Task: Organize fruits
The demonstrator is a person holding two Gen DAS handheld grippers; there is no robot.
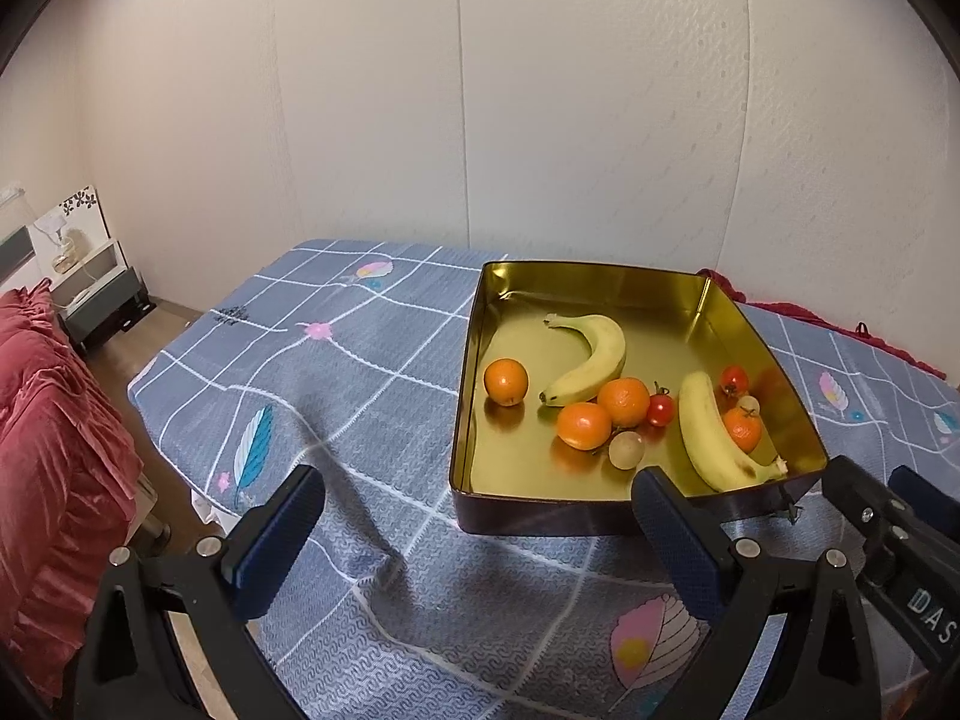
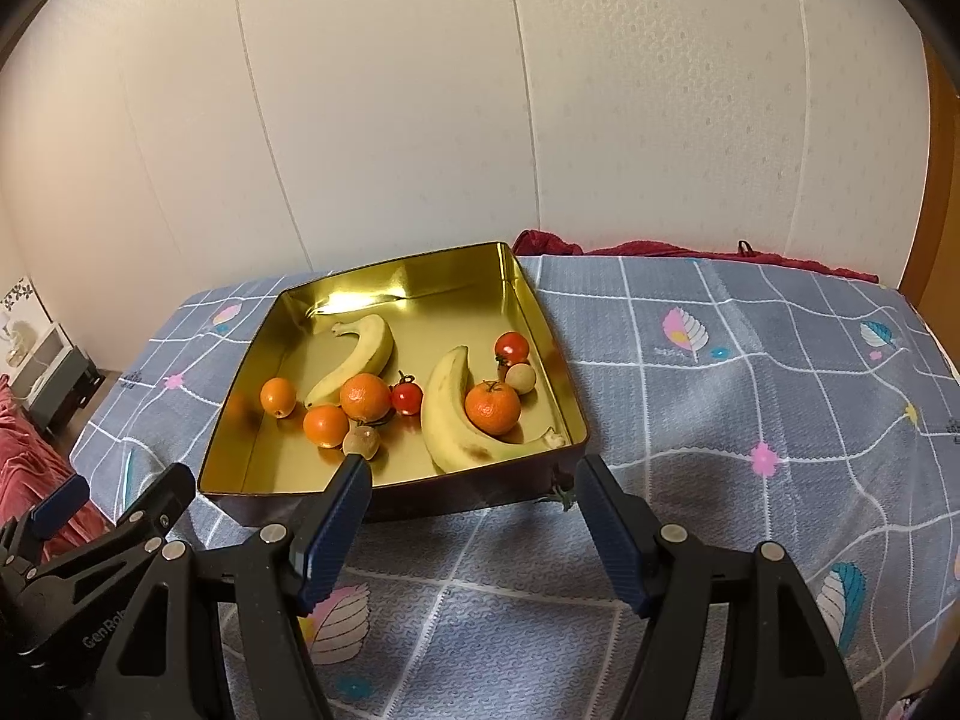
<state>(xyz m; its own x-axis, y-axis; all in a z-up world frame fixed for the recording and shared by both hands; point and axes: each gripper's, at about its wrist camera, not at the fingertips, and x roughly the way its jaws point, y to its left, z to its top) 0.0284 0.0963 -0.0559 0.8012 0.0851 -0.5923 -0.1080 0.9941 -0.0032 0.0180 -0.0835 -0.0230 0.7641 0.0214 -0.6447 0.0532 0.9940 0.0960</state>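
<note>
A gold-lined tin (image 1: 591, 269) (image 2: 390, 259) sits on the table and holds all the fruit. Inside lie two bananas (image 1: 591, 360) (image 2: 456, 420), several oranges (image 1: 506, 381) (image 2: 492, 407), two cherry tomatoes (image 1: 660, 410) (image 2: 512, 347) and two pale round fruits (image 1: 626, 450) (image 2: 361, 441). My left gripper (image 1: 477, 477) hovers open and empty before the tin's front left. My right gripper (image 2: 474, 468) hangs open and empty just short of the tin's front wall, near its right corner. Each gripper shows at the edge of the other's view (image 1: 870, 480) (image 2: 120, 489).
A blue-grey checked cloth (image 1: 336, 372) (image 2: 750, 372) covers the table, whose left edge drops to the floor. Red bedding (image 1: 54, 450) and a nightstand (image 1: 96, 294) stand to the left. A red cloth (image 2: 630, 249) lies against the wall behind. A small stem (image 2: 561, 492) lies by the tin's front right corner.
</note>
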